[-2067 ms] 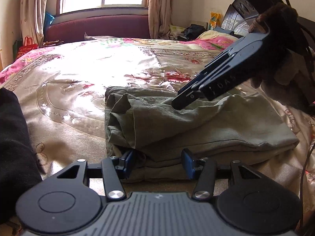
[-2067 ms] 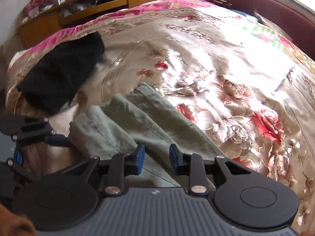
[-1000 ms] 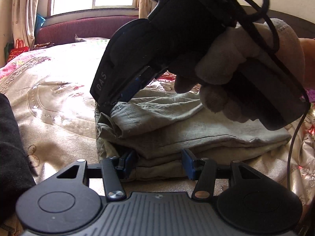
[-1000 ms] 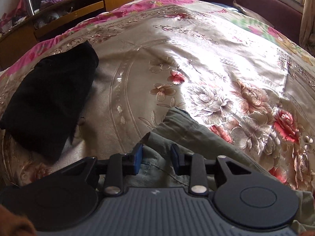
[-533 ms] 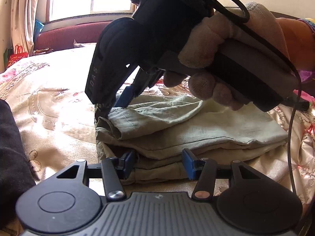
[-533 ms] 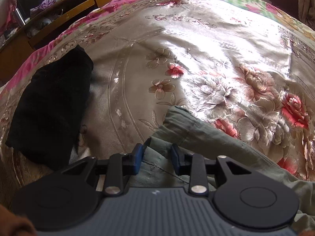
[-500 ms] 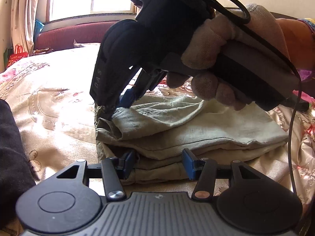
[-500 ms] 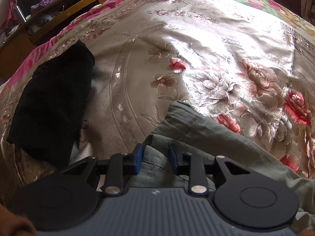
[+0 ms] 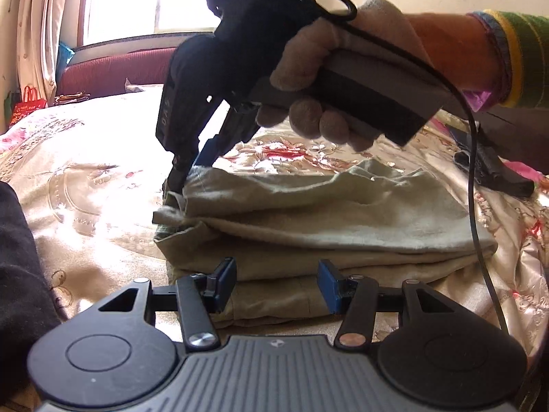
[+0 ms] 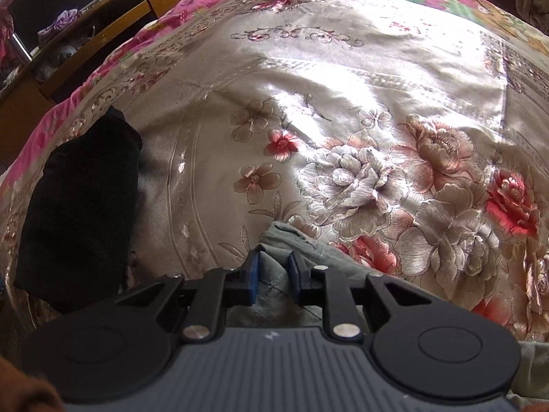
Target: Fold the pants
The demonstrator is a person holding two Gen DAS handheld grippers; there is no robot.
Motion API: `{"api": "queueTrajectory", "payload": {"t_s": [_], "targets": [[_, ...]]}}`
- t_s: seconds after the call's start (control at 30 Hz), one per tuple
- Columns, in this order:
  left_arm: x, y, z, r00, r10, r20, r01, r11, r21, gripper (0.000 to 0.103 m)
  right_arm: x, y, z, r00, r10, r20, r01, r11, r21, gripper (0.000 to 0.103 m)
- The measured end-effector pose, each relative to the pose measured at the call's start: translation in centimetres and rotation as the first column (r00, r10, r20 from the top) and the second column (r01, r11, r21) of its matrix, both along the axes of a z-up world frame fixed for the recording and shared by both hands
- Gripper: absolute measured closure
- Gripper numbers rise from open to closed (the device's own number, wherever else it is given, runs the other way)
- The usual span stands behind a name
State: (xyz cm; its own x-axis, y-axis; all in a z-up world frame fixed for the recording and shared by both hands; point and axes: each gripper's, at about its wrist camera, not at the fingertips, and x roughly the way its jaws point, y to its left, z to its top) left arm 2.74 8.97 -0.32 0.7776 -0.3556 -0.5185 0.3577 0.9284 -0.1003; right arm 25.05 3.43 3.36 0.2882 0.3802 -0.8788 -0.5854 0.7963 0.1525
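The grey-green pants (image 9: 326,226) lie folded in a layered stack on the floral bedspread (image 9: 85,178). My left gripper (image 9: 276,283) is open, low at the stack's near edge, with the bottom layers between its blue pads. My right gripper (image 9: 187,171), held in a gloved hand, points down onto the stack's top left corner. In the right wrist view the pants (image 10: 298,240) show under the right gripper (image 10: 273,273), whose jaws stand partly closed around a bunch of cloth at the corner.
A black folded garment (image 10: 82,216) lies on the bed left of the pants, also in the left wrist view (image 9: 20,274). A wooden shelf unit (image 10: 103,17) stands beyond the bed edge. A window and a red headboard (image 9: 113,68) are behind. A black cable (image 9: 475,171) hangs by the stack.
My right gripper has swung from the middle of the stack to its top left corner and tipped steeply down, its jaws narrowing on the cloth. The top layer now lies flatter. My left gripper has stayed.
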Motion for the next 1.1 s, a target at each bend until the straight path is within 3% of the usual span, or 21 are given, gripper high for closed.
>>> {"api": "queueTrajectory", "payload": {"t_s": [0.13, 0.2, 0.33, 0.4, 0.47, 0.53, 0.63, 0.7, 0.87, 0.9, 1.0, 1.07, 1.1], "targets": [[-0.2, 1.0, 0.6, 0.999, 0.034, 0.028, -0.032, 0.998, -0.051, 0.037, -0.7, -1.0, 1.2, 0.992, 0.010, 0.124, -0.006, 0.999, -0.033, 0.072], [-0.1, 1.6, 0.8, 0.997, 0.066, 0.038, -0.063, 0.995, -0.078, 0.030, -0.8, -1.7, 1.8, 0.985, 0.011, 0.174, -0.004, 0.999, -0.041, 0.062], [0.5, 2.6, 1.1, 0.993, 0.116, 0.029, -0.111, 0.987, -0.120, 0.029, -0.8, -3.9, 3.1, 0.988, -0.036, 0.152, 0.021, 0.995, 0.097, 0.061], [1.0, 2.7, 1.2, 0.988, 0.150, 0.036, -0.145, 0.984, -0.100, 0.029, -0.4, -4.9, 3.3, 0.995, -0.064, 0.083, 0.047, 0.979, 0.197, 0.059], [1.8, 2.8, 1.1, 0.984, 0.171, 0.040, -0.169, 0.983, -0.067, 0.029, -1.0, -5.6, 3.7, 0.993, -0.072, 0.089, 0.050, 0.971, 0.232, 0.059], [2.6, 2.8, 0.7, 0.986, 0.164, 0.027, -0.162, 0.986, -0.048, 0.029, -2.4, -6.1, 4.0, 0.991, -0.033, 0.131, 0.004, 0.976, 0.217, 0.059], [3.9, 2.6, -0.2, 0.980, 0.201, -0.003, -0.200, 0.978, 0.066, 0.029, -5.4, -7.5, 3.6, 0.988, 0.064, 0.140, -0.089, 0.979, 0.185, 0.059], [4.0, 3.3, -0.7, 0.973, 0.232, -0.013, -0.229, 0.969, 0.097, 0.029, -7.8, -8.8, 2.9, 0.981, 0.115, 0.153, -0.137, 0.981, 0.139, 0.059], [6.4, 4.7, -1.1, 0.932, 0.350, -0.091, -0.332, 0.928, 0.171, 0.026, -12.9, -10.2, -0.7, 0.957, 0.200, 0.209, -0.202, 0.979, -0.014, 0.059], [6.9, 5.0, -1.2, 0.919, 0.375, -0.120, -0.355, 0.921, 0.160, 0.026, -13.2, -10.2, -1.3, 0.958, 0.202, 0.204, -0.203, 0.979, -0.012, 0.059], [7.7, 7.2, -1.4, 0.841, 0.487, -0.235, -0.478, 0.873, 0.097, 0.029, -13.9, -10.2, -2.2, 0.950, 0.183, 0.252, -0.188, 0.982, -0.005, 0.059], [6.4, 8.2, -1.0, 0.824, 0.513, -0.242, -0.526, 0.851, 0.014, 0.029, -14.3, -10.5, -2.6, 0.939, 0.167, 0.300, -0.163, 0.986, -0.039, 0.062], [5.8, 8.2, -0.5, 0.828, 0.515, -0.220, -0.529, 0.849, -0.002, 0.029, -14.3, -10.8, -2.7, 0.936, 0.152, 0.316, -0.143, 0.988, -0.050, 0.062]]}}
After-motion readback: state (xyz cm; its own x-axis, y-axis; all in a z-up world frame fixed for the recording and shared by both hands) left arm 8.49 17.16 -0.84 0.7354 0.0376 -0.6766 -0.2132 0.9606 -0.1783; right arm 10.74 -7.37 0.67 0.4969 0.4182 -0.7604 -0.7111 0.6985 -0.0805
